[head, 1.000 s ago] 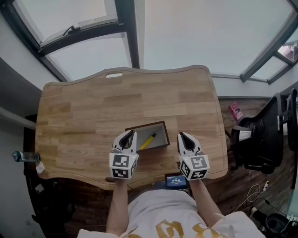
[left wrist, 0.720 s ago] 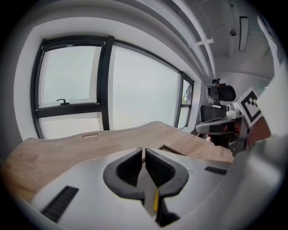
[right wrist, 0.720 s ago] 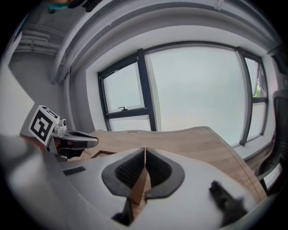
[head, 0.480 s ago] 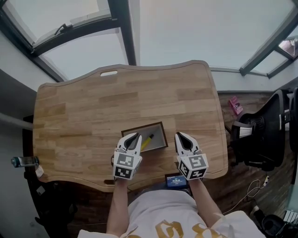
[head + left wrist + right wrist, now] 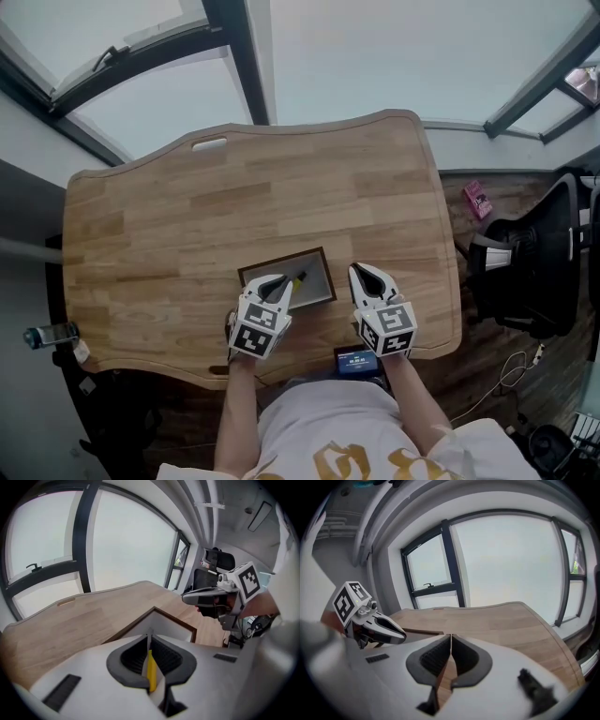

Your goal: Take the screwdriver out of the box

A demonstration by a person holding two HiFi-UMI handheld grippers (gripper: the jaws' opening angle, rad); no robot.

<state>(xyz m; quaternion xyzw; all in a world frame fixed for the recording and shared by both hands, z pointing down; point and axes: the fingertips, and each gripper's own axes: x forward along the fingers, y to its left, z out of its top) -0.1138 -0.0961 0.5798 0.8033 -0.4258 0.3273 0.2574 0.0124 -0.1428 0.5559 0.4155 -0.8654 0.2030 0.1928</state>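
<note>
A shallow dark-rimmed box (image 5: 281, 260) lies on the wooden table near its front edge, with a yellow screwdriver (image 5: 298, 278) inside. My left gripper (image 5: 282, 280) is shut and empty, tilted down over the box's near left corner, its tip close to the screwdriver. In the left gripper view the screwdriver (image 5: 151, 670) shows as a yellow strip through the gap behind the closed jaws (image 5: 150, 634), with the box rim (image 5: 173, 618) beyond. My right gripper (image 5: 355, 270) hovers just right of the box, shut with nothing in it (image 5: 451, 637).
The table (image 5: 187, 216) has a slot handle (image 5: 209, 144) at its far left edge. A small device with a blue screen (image 5: 356, 361) sits below the front edge. A bottle (image 5: 52, 335) is at the left, and a black chair (image 5: 525, 272) at the right.
My left gripper has sunk, tipped further down and moved right over the box toward the screwdriver. The right gripper has sunk a little beside the box.
</note>
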